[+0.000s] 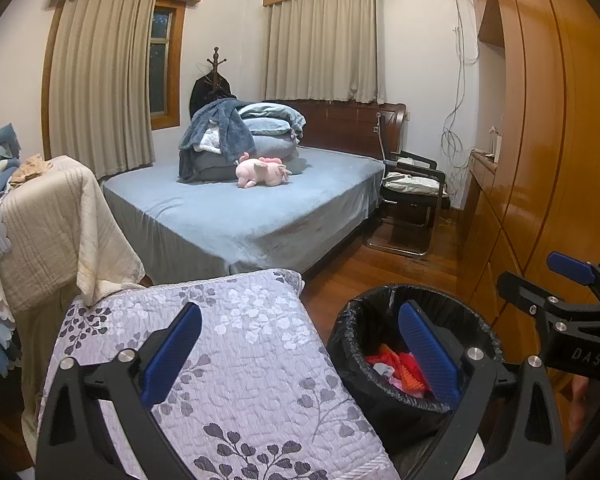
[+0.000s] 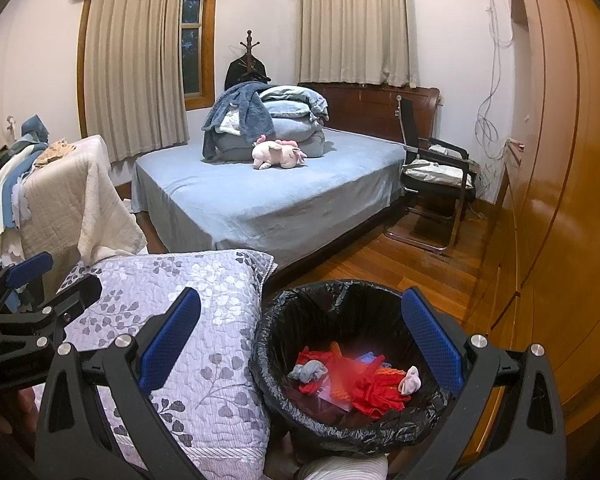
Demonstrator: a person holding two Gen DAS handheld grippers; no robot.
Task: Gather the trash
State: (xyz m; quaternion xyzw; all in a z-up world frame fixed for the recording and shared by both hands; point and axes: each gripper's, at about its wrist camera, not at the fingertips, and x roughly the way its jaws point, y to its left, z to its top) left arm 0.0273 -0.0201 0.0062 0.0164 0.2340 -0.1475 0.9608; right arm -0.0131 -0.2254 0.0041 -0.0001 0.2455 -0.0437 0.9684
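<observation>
Both grippers, left [image 1: 300,356] and right [image 2: 300,344], hover apart and empty over the bin [image 2: 340,292], its trash [image 2: 360,380] already collected, none left in sight.

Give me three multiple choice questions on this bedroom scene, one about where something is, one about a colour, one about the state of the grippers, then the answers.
1. Where does the pink plush toy lie?
A. in the bin
B. on the bed
C. on the chair

2. What colour is the liner of the trash bin?
A. white
B. blue
C. black

3. How do the two hand-held grippers stand?
A. both open and empty
B. both shut on trash
C. left shut on a pillow

Answers:
1. B, the toy rests on the blue sheet of the bed, in front of the folded bedding.
2. C, a black bag is folded over the rim, with red and grey scraps inside.
3. A, the left hand-held gripper and right hand-held gripper each show blue pads spread wide with nothing between them.
</observation>
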